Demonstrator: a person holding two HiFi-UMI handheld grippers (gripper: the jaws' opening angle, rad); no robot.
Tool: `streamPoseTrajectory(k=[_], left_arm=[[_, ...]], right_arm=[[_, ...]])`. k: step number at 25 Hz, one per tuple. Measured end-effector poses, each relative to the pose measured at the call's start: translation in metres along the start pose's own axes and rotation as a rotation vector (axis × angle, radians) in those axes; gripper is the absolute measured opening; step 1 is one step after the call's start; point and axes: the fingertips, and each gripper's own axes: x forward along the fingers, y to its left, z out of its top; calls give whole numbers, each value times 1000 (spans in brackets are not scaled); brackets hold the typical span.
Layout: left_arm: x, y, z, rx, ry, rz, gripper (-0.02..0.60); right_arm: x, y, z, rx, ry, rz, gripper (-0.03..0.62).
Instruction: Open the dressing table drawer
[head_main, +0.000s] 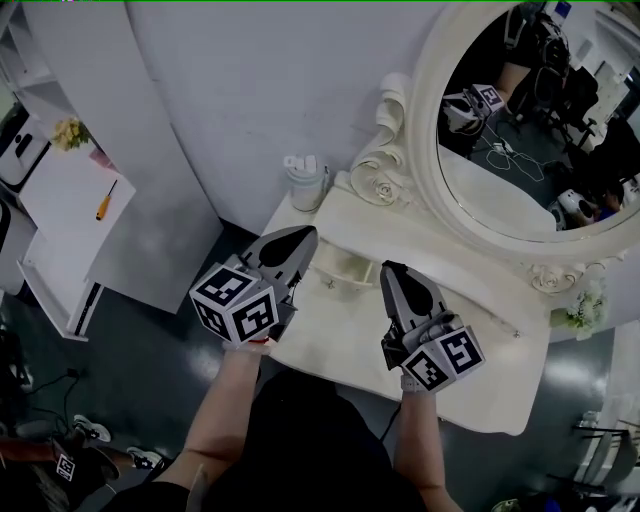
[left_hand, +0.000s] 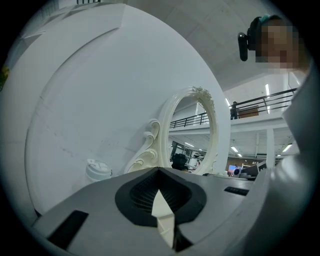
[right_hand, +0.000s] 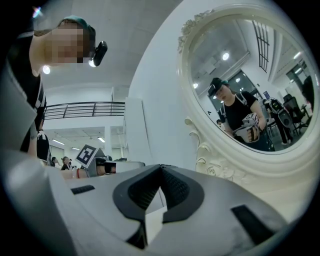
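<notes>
1. Left gripper (head_main: 303, 234) and right gripper (head_main: 390, 268) are both clenched and empty, over the dressing table (head_main: 470, 395).
2. The drawer (head_main: 347, 264) sits between their tips, below the mirror (head_main: 530, 120).
3. It is probably light, stiff and straight-sliding. Pinch what looks like its small knob (head_main: 330, 283), which may be slippery.

The head view looks steeply down from above the person onto the cream-white carved dressing table (head_main: 500, 385). The left gripper view sits low behind the left gripper (left_hand: 160, 171), facing level and obliquely along the oval cream-framed mirror (left_hand: 192, 135). The right gripper view, on the right gripper (right_hand: 161, 167), looks up at that mirror (right_hand: 240, 85) from close by. All three views share the mirror (head_main: 535, 130); the head and left gripper views also share the white lidded cup (head_main: 305, 182) (left_hand: 97, 170).
</notes>
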Motion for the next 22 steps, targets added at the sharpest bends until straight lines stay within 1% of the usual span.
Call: streamPoseTrajectory(k=[14, 22], left_arm=[[-13, 9, -22, -46, 29, 6, 0], [-18, 10, -23, -57, 30, 5, 0]], right_arm=[[4, 5, -20, 28, 30, 10, 3], [5, 14, -25, 30, 40, 23, 3]])
